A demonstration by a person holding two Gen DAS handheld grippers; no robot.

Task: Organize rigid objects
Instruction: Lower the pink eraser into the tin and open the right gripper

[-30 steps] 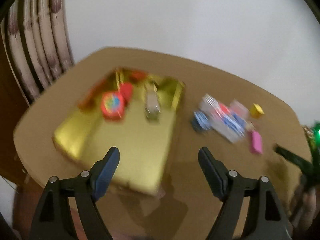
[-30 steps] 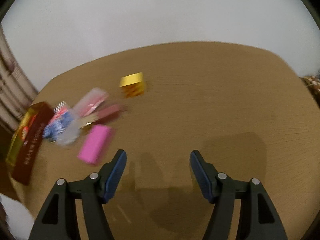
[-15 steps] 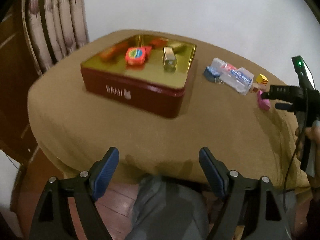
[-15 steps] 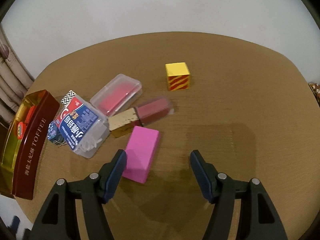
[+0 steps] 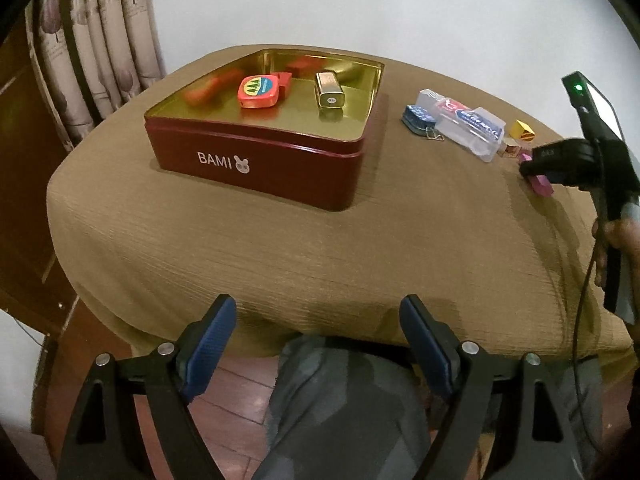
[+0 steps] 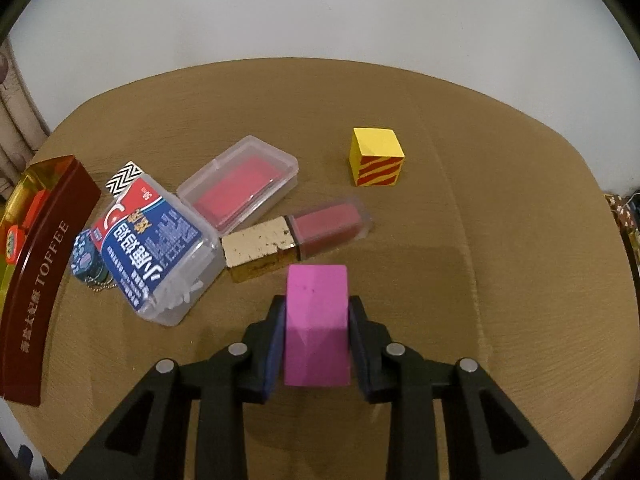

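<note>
A pink block (image 6: pixel 316 320) lies on the brown tablecloth, and my right gripper (image 6: pixel 317 305) is closing its jaws on it, pads against both long sides. In the left wrist view the same gripper (image 5: pixel 532 168) and block (image 5: pixel 542 186) are at the right edge. Beyond the block lie a red lipstick with a gold cap (image 6: pixel 296 238), a clear case with a red insert (image 6: pixel 240 184), a blue-labelled clear box (image 6: pixel 156 248), a blue keychain (image 6: pixel 84 260) and a yellow striped cube (image 6: pixel 376 158). The open red tin (image 5: pixel 256 160) holds an orange tape measure (image 5: pixel 259 92) and a gold box (image 5: pixel 329 90). My left gripper (image 5: pixel 317 308) hangs open and empty off the table's front edge.
The person's knee (image 5: pixel 340 400) in grey trousers sits under the front edge of the table (image 5: pixel 280 264). A curtain (image 5: pixel 100 48) hangs at the back left and a white wall stands behind. The tin's side wall (image 6: pixel 36 280) borders the loose items on the left.
My right gripper slid up around the pink block and shut on it. My left gripper drew back from over the tin to the table's front edge, then held still.
</note>
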